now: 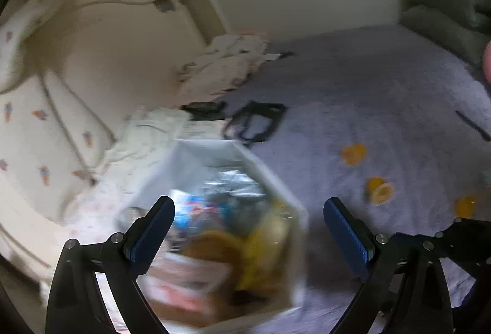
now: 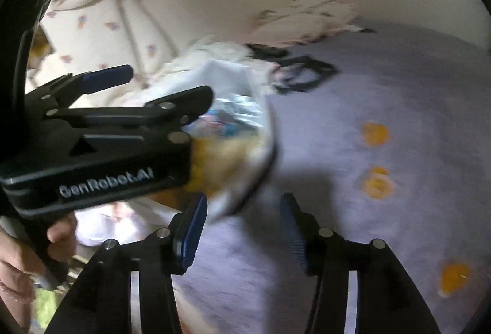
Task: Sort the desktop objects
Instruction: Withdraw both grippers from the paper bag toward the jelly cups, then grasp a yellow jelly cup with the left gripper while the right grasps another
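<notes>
The white bin (image 1: 273,180), standing at the bed's (image 1: 353,88) left edge, already held blurred packets and yellow items. The left claw (image 1: 248,229) hovered spread and empty above it. The right claw (image 2: 244,229) was likewise spread, holding nothing. Further right, three orange pieces (image 1: 353,153) lay loose, apparently unsorted.
</notes>
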Demonstrator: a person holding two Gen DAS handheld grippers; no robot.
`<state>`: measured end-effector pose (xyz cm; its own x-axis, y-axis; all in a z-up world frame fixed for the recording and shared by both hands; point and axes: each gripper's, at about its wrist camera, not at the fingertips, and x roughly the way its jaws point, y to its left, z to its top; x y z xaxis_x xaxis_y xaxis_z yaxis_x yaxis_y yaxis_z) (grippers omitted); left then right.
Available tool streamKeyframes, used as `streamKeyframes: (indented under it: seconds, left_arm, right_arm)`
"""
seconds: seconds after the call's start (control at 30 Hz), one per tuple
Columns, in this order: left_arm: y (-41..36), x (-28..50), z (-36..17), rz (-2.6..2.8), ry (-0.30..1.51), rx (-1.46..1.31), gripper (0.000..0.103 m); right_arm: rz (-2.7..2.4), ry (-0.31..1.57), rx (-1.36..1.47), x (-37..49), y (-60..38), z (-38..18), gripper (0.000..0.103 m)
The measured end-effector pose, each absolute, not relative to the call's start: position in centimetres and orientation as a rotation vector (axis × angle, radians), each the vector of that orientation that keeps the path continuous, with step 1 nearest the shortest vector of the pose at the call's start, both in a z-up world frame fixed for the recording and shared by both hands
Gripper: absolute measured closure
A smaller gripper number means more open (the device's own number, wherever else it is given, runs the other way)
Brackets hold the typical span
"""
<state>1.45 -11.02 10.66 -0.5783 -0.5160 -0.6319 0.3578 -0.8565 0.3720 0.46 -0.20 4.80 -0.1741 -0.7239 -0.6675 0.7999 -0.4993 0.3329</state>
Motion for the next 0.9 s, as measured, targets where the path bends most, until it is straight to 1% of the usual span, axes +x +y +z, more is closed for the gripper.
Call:
streamKeyframes:
  seconds: [0.17, 0.3, 0.37, 0.43, 0.57, 0.6, 0.63, 0.73, 0.8, 0.83, 0.9]
  left_arm:
    - [-8.1, -1.3, 6.8, -2.491, -0.178, 1.137, 0.006]
    - [-6.1, -2.5, 5.0, -2.511, -0.157, 1.197, 0.006]
    - [-5.2, -2.7, 4.3, -2.541, -0.115, 1.207, 0.006]
    - [-4.5, -3.1, 3.7, -2.550, -0.084, 1.216, 0.006]
    - [-3.5, -4.2, 2.2, -2.557, -0.080, 1.273, 0.006]
    - [-3.4, -4.3, 1.8, -2.555, -0.093, 1.287, 0.006]
    - [-3.1, -4.4, 1.2, -2.556, -0.114, 1.308, 0.006]
    - [-3.1, -4.5, -0.6, -2.544, -0.179, 1.383, 0.006]
    - [-3.3, -4.7, -1.3, -2.541, -0.192, 1.405, 0.006]
    - [-3.6, -4.9, -1.6, -2.536, -0.174, 1.428, 0.006]
    - [-4.2, -5.3, -1.7, -2.529, -0.135, 1.490, 0.006]
  right_arm:
    - [-1.934, 0.127, 1.085, -2.8, 3.7, 3.0, 0.054]
    - [-1.993, 0.216, 1.134, -5.2, 5.9, 2.3, 0.054]
    - [-2.024, 0.226, 1.170, -6.7, 7.2, 1.9, 0.051]
    - [-2.063, 0.189, 1.217, -8.0, 8.6, 1.5, 0.042]
    - [-2.107, 0.090, 1.306, -9.3, 10.5, 1.1, 0.041]
    - [-2.114, 0.081, 1.337, -9.6, 10.7, 0.9, 0.039]
    - [-2.127, 0.080, 1.369, -9.9, 10.6, 0.8, 0.036]
    - [-2.172, 0.104, 1.355, -10.0, 10.3, 0.8, 0.035]
    - [-2.224, 0.104, 1.360, -10.2, 10.1, 0.9, 0.035]
    - [-2.249, 0.094, 1.398, -10.4, 10.1, 0.8, 0.030]
    - [-2.250, 0.025, 1.457, -11.1, 10.8, 0.7, 0.026]
